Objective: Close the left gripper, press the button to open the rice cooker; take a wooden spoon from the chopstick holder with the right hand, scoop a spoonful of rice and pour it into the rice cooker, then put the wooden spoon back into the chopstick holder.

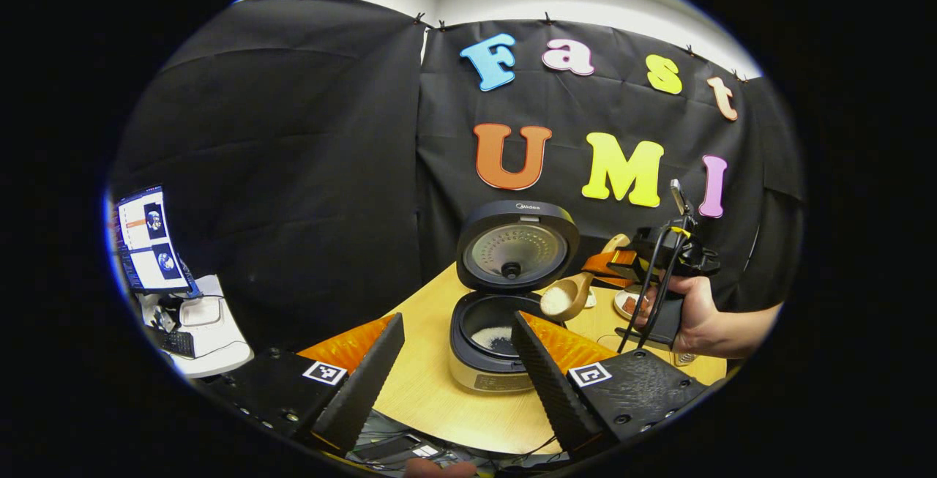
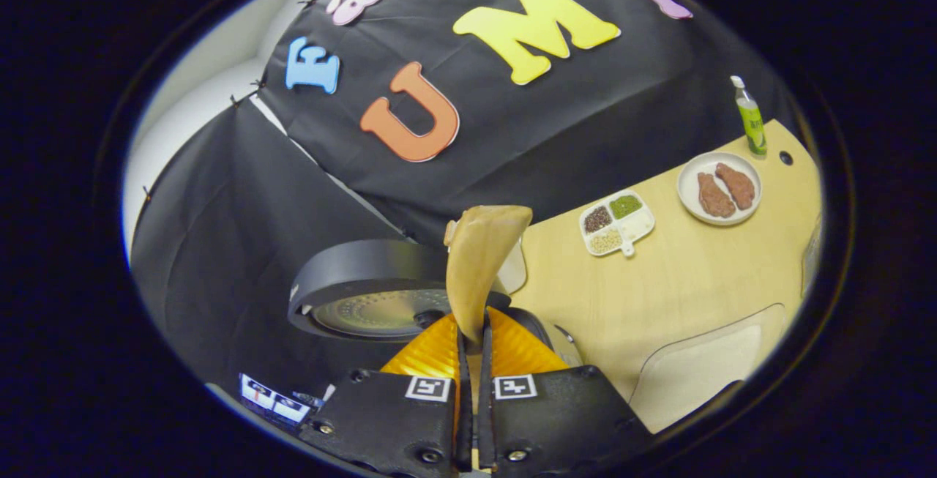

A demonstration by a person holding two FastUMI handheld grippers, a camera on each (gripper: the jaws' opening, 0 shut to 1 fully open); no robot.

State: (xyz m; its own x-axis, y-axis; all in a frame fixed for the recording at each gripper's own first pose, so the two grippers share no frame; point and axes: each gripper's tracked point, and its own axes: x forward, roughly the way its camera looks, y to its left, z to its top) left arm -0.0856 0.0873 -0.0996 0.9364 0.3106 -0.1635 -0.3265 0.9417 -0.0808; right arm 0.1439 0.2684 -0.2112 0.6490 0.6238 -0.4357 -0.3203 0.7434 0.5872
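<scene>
Step in hand: carrying a loaded scoop to the cooker [image 1: 505, 302], centre frame in the left gripper view, lid up, some rice already in the pot. Right gripper [image 2: 474, 339] jaws pinch the spoon [image 2: 479, 266] handle; its bowl, full of rice, sits just right of the cooker rim in the left gripper view [image 1: 565, 296], not yet over the pot. Left gripper [image 1: 457, 361] jaws spread, empty, low in frame, framing the cooker. Next: shift the bowl over the pot, roll to tip, then return the spoon to the holder, which I can't place. Lid logo reads roughly "Midea"; square markers on the grippers; bottle [image 2: 750, 118] label upper right too small to read
</scene>
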